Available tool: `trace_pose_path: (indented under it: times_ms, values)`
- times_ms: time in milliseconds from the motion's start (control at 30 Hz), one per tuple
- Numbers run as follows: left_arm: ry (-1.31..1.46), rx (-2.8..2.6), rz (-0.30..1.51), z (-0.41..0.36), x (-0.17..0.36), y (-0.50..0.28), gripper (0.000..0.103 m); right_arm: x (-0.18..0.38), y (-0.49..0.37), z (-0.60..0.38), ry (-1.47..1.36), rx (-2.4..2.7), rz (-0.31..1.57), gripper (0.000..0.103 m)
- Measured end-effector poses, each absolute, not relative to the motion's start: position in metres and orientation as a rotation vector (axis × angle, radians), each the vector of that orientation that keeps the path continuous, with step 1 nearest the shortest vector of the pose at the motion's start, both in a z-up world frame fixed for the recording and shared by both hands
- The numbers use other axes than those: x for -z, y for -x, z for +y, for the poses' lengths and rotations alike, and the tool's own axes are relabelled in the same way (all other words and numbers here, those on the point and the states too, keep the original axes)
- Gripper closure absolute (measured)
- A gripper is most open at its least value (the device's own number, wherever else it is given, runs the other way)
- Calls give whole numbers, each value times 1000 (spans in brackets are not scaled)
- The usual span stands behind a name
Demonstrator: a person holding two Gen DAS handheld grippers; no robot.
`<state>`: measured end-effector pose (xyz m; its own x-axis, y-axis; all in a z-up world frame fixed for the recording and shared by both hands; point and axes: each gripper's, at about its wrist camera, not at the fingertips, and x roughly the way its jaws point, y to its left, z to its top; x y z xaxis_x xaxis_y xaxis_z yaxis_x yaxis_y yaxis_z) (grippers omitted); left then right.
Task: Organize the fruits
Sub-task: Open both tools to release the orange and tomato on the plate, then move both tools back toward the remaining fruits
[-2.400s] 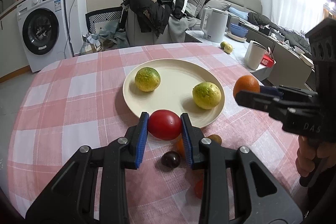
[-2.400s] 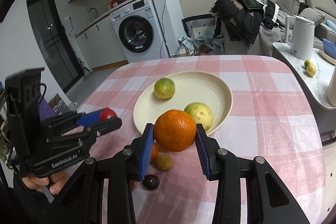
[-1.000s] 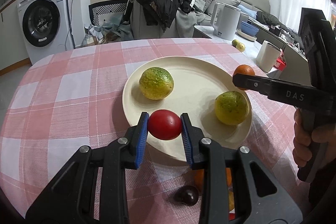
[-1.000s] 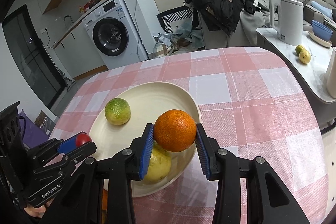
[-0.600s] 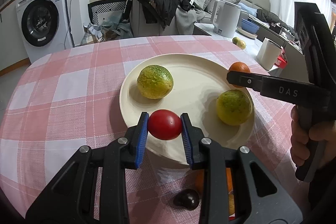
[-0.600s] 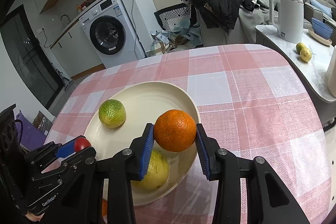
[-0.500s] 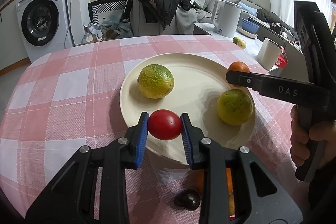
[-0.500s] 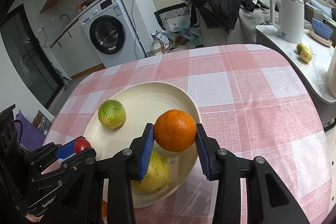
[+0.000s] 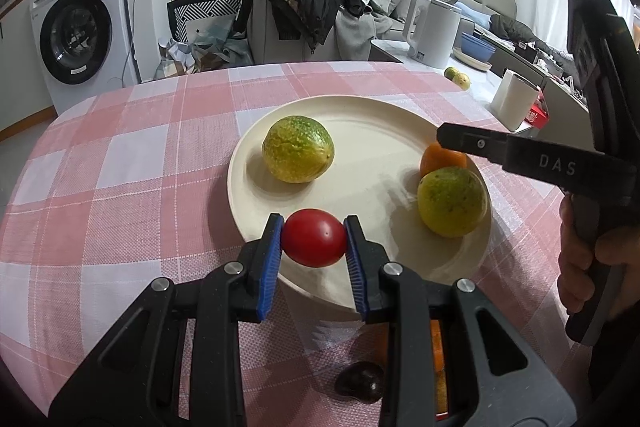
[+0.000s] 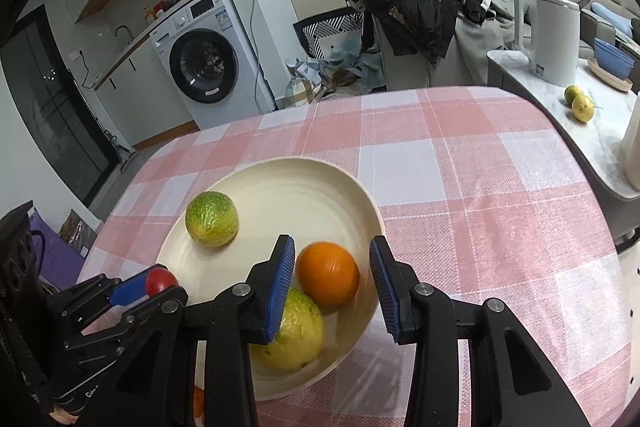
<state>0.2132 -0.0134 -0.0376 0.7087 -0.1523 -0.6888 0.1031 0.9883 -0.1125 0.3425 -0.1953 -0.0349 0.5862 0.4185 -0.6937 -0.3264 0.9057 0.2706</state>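
My left gripper (image 9: 314,219) is shut on a red tomato (image 9: 314,243) just above the near rim of the cream plate (image 9: 360,143). Two yellow-green fruits lie on the plate, one at the left (image 9: 298,149) and one at the right (image 9: 452,201). An orange (image 10: 327,277), blurred with motion, sits low in the plate against the right-hand fruit (image 10: 296,335). My right gripper (image 10: 331,241) hangs over it, open, with its pads clear of the orange. In the right wrist view the left gripper (image 10: 148,285) shows at the lower left with the tomato (image 10: 161,279).
A small dark fruit (image 9: 360,377) and a small orange one (image 9: 438,351) lie on the pink checked cloth near the plate. A hand (image 9: 588,259) holds the right gripper's handle. Past the table stand a clothes-draped chair (image 9: 304,3), a washing machine (image 9: 76,39) and a white kettle (image 9: 434,31).
The orange has left the right gripper's pads and dropped onto the plate beside the yellow-green fruit. The left gripper holds the tomato in the same place.
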Motion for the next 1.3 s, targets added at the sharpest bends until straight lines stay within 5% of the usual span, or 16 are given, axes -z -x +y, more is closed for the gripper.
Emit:
trace_pose_path:
  times_ms: [300,400,533,633,767,1300]
  values:
    - [74,169,764,-13,30,-208,71,23,-325,-195,-43,-422,791,55]
    - [71,168,741,-11,24,-198,52,20,-315,-195,-26,-437,790,47]
    - [64,140,713,-7,15,-176,22,18,-300,-193,7,-447,770,24]
    - [62,124,698,-1,9,-159,19,16,-291,-193,16,-445,770,6]
    - [74,84,680,8,0,-134,2,15,-279,-192,21,-455,777,0]
    - [42,54,669,7,-14,-66,1,5,-230,-188,79,-488,762,0]
